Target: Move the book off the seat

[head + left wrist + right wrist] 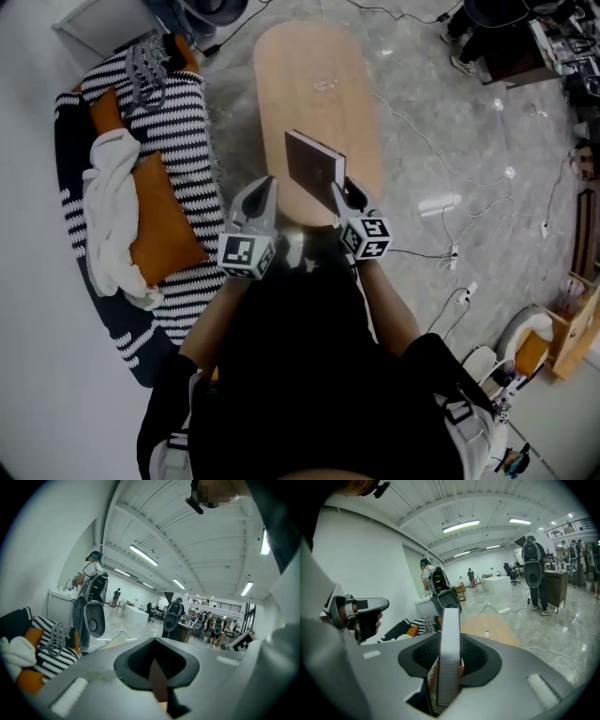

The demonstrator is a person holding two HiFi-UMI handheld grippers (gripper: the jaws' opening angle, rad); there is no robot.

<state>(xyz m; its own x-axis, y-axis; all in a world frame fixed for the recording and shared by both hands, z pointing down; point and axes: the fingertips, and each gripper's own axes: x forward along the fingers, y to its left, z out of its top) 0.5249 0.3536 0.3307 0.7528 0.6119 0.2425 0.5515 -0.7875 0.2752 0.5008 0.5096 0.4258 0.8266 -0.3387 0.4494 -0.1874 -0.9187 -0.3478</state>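
— Where's the book [314, 169], and which way does it run?

— It's off the seat [192, 178] and in the air above the near end of the oval wooden table [314, 75]. It stands on edge. Its long axis follows the jaws, pointing forward and away from the person. The dark cover shows to the head view, and the pale page edges face the right gripper view.

— What has hold of it?

— The right gripper [345, 197]. Its jaws are clamped on the book's near end, one on each cover.

— And the other one?

— The left gripper [259, 199] hangs just beside the book on its left, with a gap between them. Its jaws are drawn together on nothing, and only a thin brown sliver shows in the slit.

— How are the arms set?

— Both forearms reach forward from the body, roughly level. The grippers are side by side, with their marker cubes toward the person. The seat lies well off to the left, with an orange cushion [159, 220] and a white cloth [111, 202] on it.
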